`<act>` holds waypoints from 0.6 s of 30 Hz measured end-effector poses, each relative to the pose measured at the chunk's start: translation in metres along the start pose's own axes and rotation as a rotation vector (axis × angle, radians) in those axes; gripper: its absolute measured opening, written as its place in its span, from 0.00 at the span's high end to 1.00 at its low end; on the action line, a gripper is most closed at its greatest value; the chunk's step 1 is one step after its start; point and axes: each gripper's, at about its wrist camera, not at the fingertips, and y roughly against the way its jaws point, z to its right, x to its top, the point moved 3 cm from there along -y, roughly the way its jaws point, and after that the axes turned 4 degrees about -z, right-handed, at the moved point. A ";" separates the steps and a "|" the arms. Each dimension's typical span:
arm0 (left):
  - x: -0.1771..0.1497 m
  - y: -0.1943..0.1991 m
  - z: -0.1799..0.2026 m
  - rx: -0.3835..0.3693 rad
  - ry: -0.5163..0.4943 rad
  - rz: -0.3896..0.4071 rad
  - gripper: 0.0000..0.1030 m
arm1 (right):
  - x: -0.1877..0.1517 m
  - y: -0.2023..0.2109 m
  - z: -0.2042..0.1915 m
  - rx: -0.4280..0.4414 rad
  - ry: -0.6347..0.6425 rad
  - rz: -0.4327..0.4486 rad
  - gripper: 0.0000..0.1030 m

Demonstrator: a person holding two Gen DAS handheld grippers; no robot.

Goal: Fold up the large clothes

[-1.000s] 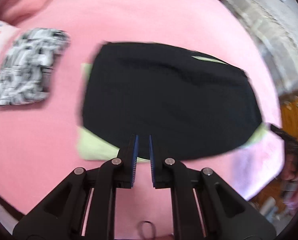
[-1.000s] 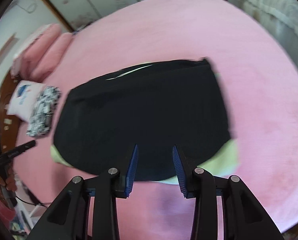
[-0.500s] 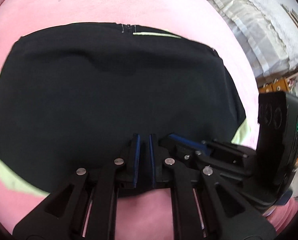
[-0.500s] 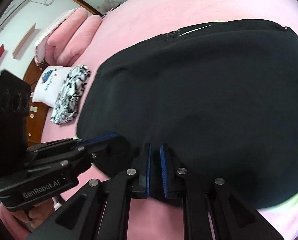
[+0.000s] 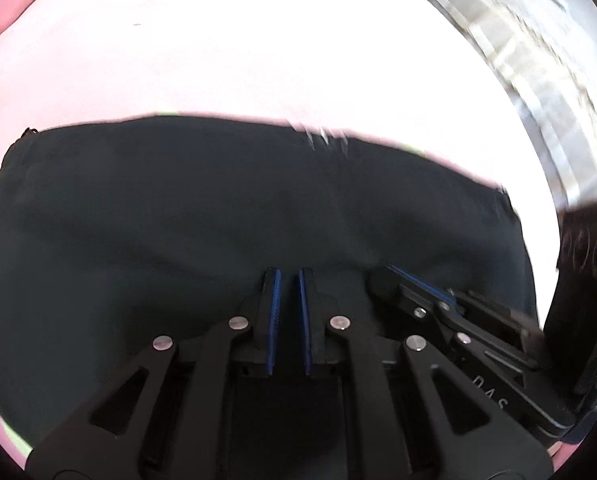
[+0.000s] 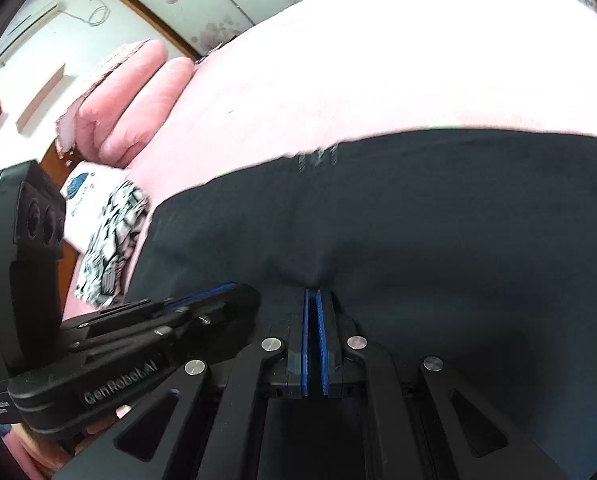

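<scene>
Black garment (image 5: 218,216): large, dark, spread across the pink bed (image 5: 258,48); near edge drawn up toward both cameras, far edge lying along the bedcover. Small pale stitched marks at the far hem (image 5: 324,140), blurred. Thin slivers of yellow-green showing at the far edge and at the lower left corner (image 5: 16,442). Same garment in the right wrist view (image 6: 438,216), fabric puckered into a fold at the fingertips.

Left hand-held gripper (image 5: 289,276): blue-padded fingers (image 5: 275,304) drawn close, narrow gap between them, tips pressed into the black cloth; whether cloth sits between the pads cannot be told. Seen from the right wrist view (image 6: 218,294) as a black body lying just beside the other tool, tips on the same garment edge.

Right hand-held gripper (image 6: 311,294): clenched on the black garment, pads nearly touching, cloth gathered into creases just above the tips. Seen from the left wrist view (image 5: 394,276), angled in from the right, just beside the left tool.

Pink bed, right wrist view (image 6: 378,60): bedcover bright, overexposed.
Pink pillows (image 6: 126,96): two, at the head of the bed.
White cushion with blue print (image 6: 78,196): beside the pillows.
Black-and-white patterned cloth (image 6: 110,244): folded, just beside the cushion, near the garment's left edge.
Wall with floral panels (image 6: 226,4): behind the bed.
</scene>
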 end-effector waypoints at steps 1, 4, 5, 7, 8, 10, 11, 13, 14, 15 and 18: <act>0.008 -0.002 -0.006 -0.017 0.034 0.011 0.93 | 0.006 -0.002 0.004 -0.004 -0.008 0.007 0.95; 0.030 -0.007 -0.026 0.002 0.089 0.037 0.93 | 0.020 -0.004 0.022 -0.033 -0.012 0.025 0.99; 0.035 -0.007 -0.032 0.009 0.096 0.047 0.94 | 0.024 -0.004 0.028 -0.033 -0.023 0.025 0.99; 0.043 -0.002 -0.052 0.004 0.122 0.070 0.94 | 0.030 0.005 0.049 -0.034 -0.060 0.039 0.99; 0.044 -0.001 -0.060 -0.005 0.130 0.076 0.94 | 0.032 0.011 0.060 -0.055 -0.065 0.046 0.99; 0.048 0.005 -0.084 0.042 0.142 0.096 0.94 | 0.034 0.020 0.079 -0.112 -0.069 0.061 0.99; 0.049 0.008 -0.095 0.092 0.144 0.104 0.94 | 0.034 0.028 0.091 -0.124 -0.082 0.067 0.99; 0.049 0.010 -0.128 0.186 0.177 0.120 0.94 | 0.037 0.041 0.119 -0.195 -0.115 0.088 0.99; 0.048 0.009 -0.145 0.197 0.208 0.115 0.94 | 0.037 0.046 0.128 -0.211 -0.127 0.097 0.99; 0.047 0.008 -0.158 0.202 0.235 0.108 0.94 | 0.038 0.052 0.140 -0.237 -0.144 0.107 0.99; 0.042 0.008 -0.194 0.253 0.299 0.121 0.94 | 0.037 0.069 0.175 -0.312 -0.178 0.130 0.99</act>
